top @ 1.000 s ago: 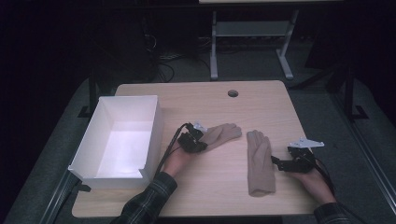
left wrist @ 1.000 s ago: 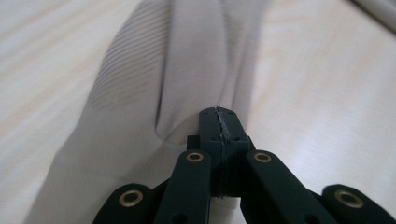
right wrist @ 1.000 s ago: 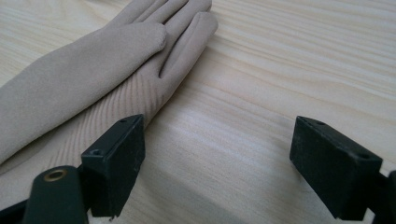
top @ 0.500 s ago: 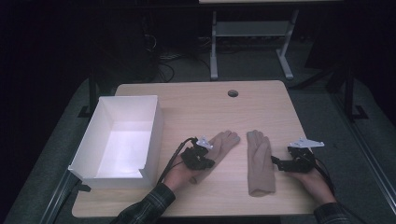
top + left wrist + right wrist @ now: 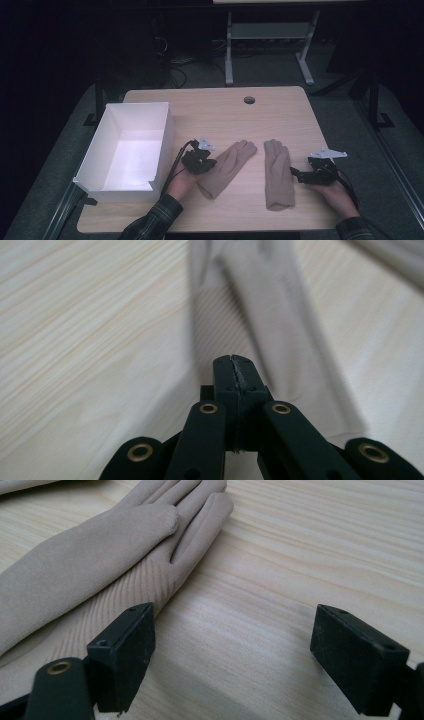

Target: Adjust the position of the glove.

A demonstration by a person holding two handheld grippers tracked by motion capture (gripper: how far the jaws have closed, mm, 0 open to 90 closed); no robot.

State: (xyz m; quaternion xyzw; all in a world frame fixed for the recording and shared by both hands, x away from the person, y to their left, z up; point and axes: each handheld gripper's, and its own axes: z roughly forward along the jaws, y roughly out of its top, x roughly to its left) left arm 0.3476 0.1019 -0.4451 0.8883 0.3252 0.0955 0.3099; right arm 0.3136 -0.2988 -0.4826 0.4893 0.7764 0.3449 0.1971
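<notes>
Room's super dark, table lit from overhead; fabric past the left tool is motion-blurred, close-ups otherwise sharp.

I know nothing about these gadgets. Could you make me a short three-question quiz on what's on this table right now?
1. True or false: the right gripper has its jaws spread apart.
2. What lies between the two grippers: A) two beige gloves, B) a towel, C) a book?
3. Fill in: the white box sits at the table's ___ side in the high view.

Key:
1. True.
2. A: the left glove by the left gripper, the right glove beside it.
3. Left.
</notes>
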